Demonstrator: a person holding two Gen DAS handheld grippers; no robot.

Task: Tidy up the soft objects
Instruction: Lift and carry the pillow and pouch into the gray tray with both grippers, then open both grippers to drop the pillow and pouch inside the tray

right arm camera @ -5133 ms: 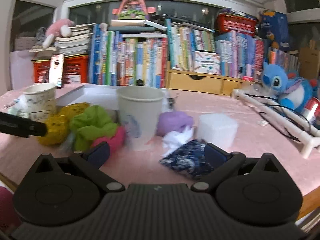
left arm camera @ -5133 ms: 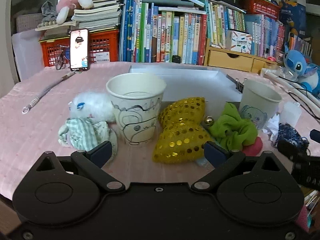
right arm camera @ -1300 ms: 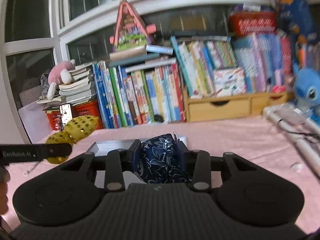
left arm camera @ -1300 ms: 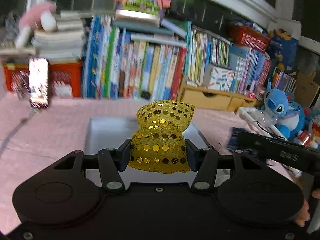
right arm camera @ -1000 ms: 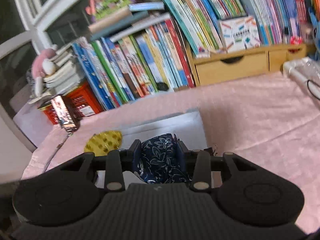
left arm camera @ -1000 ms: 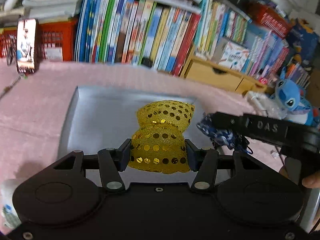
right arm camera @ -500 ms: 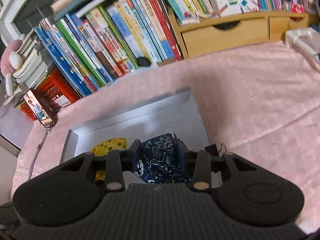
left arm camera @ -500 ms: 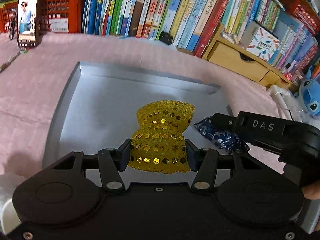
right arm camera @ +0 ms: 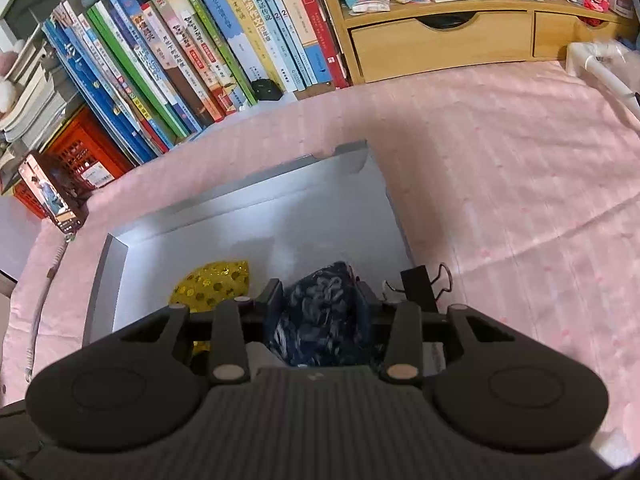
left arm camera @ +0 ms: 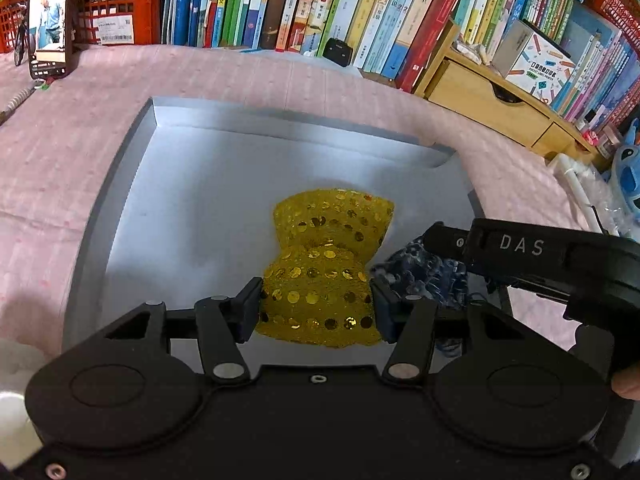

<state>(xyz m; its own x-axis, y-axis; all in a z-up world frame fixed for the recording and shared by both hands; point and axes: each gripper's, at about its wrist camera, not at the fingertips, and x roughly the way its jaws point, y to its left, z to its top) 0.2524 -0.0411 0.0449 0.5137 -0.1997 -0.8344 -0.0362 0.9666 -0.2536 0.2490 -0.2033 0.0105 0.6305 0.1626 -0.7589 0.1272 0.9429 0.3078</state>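
Observation:
A gold sequined bow (left arm camera: pixel 324 264) sits between the pads of my left gripper (left arm camera: pixel 316 304), which is shut on it. The bow hangs low over the floor of the grey tray (left arm camera: pixel 192 184), near its middle. Just to its right is a dark blue floral fabric piece (left arm camera: pixel 424 276), gripped by the right gripper, whose black body (left arm camera: pixel 520 252) crosses the left wrist view. In the right wrist view my right gripper (right arm camera: pixel 320 304) presses on the blue fabric (right arm camera: pixel 320 312) while its jaws are opening slightly. It is over the tray's (right arm camera: pixel 280 224) right part, with the gold bow (right arm camera: pixel 212 282) to its left.
A row of upright books (left arm camera: pixel 304 8) and a wooden drawer unit (left arm camera: pixel 492 104) line the back of the pink tablecloth. A phone (left arm camera: pixel 50 20) leans on a red crate at the back left. A black binder clip (right arm camera: pixel 424 284) sits at the tray's right edge.
Both grippers have sunk toward the tray with their loads, and the views have tilted downward. The bow and the blue fabric now hang close above the tray floor, side by side.

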